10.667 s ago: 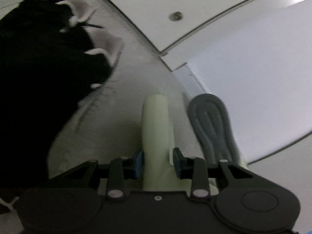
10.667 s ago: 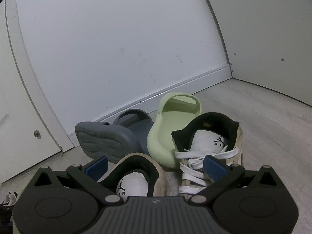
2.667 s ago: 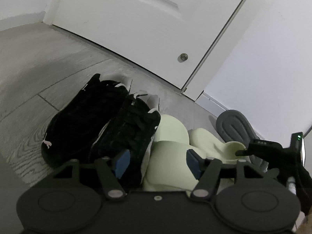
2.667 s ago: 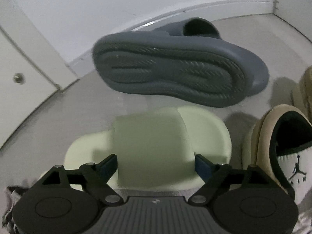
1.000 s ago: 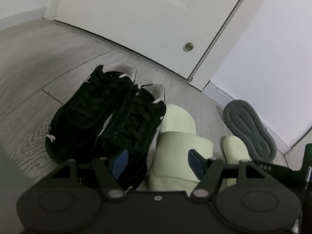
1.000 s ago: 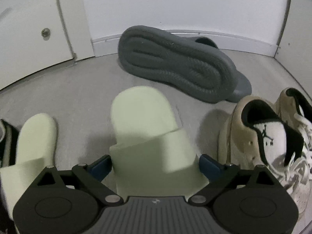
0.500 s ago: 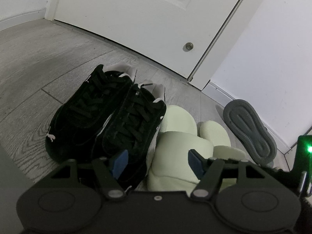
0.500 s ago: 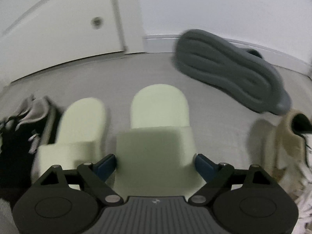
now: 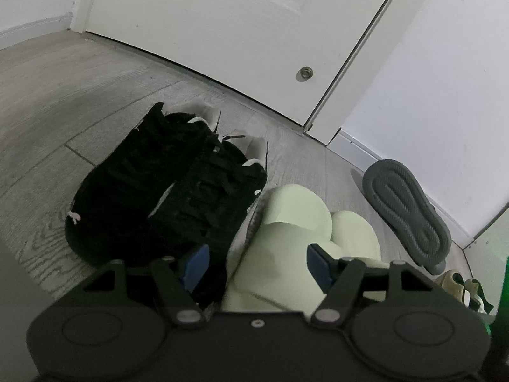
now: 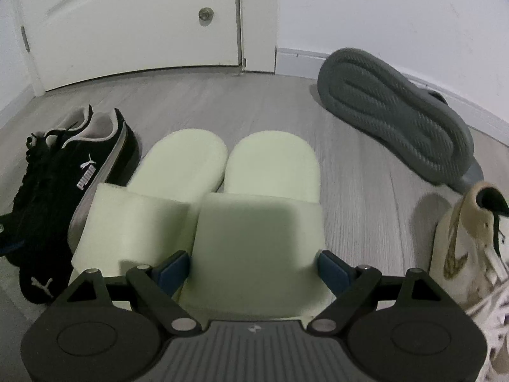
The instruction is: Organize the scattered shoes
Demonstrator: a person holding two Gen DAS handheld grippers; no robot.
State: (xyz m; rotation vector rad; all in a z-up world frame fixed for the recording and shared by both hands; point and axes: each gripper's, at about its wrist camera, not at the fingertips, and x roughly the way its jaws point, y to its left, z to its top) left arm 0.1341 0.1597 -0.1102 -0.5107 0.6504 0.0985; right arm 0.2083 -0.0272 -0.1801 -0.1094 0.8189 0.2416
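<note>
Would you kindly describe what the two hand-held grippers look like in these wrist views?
Both look alike. The left hand-held gripper has a matte black body with two round discs, black angular linkage arms with silver pivot pins, and blue pads on its fingers. The right hand-held gripper matches it, with a ribbed grey centre panel bearing a small logo. No cables, hands or sleeves show.

Grey wood floor (image 10: 197, 105), white door (image 10: 133, 16)

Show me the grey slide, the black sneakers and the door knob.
grey slide (image 10: 394, 114), right wrist view, ribbed sole.
black sneakers (image 9: 165, 187), left wrist view, laced uppers.
door knob (image 10: 205, 13), right wrist view, knob face.
</note>
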